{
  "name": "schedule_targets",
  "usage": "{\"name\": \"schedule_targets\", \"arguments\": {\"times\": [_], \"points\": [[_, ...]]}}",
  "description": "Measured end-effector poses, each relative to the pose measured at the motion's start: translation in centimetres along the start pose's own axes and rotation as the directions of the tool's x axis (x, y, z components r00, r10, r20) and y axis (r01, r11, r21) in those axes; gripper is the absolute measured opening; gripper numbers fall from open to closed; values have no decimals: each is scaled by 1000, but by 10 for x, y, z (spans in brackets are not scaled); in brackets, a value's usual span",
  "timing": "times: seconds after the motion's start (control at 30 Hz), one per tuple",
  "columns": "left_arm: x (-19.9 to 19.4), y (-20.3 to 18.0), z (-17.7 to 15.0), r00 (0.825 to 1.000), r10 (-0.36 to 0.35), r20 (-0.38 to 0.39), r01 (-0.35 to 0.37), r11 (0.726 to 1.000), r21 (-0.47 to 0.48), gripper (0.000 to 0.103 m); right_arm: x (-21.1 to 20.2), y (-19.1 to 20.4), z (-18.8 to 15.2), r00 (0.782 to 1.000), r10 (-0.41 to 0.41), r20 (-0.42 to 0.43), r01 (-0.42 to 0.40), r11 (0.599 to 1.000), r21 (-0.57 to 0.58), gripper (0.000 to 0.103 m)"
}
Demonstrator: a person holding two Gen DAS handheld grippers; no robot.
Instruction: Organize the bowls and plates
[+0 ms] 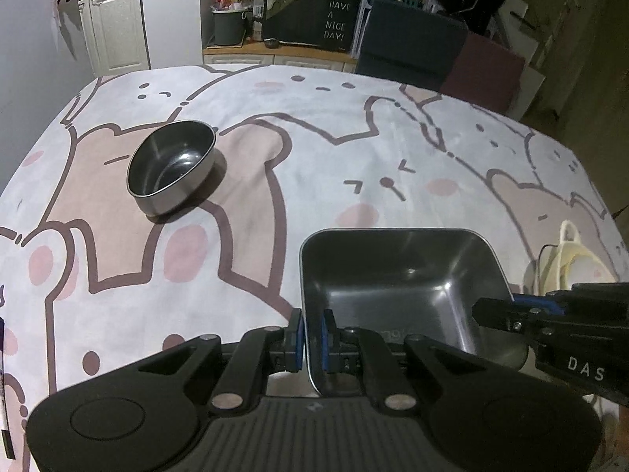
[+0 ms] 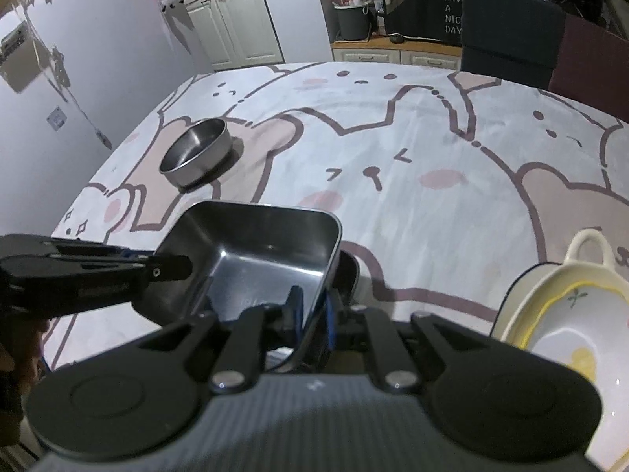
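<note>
Steel square tray (image 1: 397,287): both the left gripper (image 1: 312,338) and the right gripper (image 2: 312,314) are clamping its rim; round bowl (image 1: 171,167) sitting ahead-left, cream dish (image 2: 566,314) lying right.

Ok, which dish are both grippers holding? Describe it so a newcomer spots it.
On the bear-print tablecloth, look at the near edge. The square steel tray there is clamped on opposite walls by the left gripper and right gripper. Unlike the round steel bowl, it has straight sides and rounded corners.
</note>
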State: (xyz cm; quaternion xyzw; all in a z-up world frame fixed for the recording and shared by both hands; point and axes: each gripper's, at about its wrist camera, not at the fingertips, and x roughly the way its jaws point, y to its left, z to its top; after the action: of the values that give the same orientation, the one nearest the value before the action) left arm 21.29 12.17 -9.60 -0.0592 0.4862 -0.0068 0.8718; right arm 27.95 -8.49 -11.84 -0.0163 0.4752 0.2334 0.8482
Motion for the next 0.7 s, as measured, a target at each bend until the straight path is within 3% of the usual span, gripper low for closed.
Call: {"name": "schedule_targets", "arguments": {"times": [0.7], "points": [[20, -6, 0, 998, 49, -41, -45, 996, 78, 9, 15, 1, 3, 999, -26, -42, 26, 1000, -2, 16]]}}
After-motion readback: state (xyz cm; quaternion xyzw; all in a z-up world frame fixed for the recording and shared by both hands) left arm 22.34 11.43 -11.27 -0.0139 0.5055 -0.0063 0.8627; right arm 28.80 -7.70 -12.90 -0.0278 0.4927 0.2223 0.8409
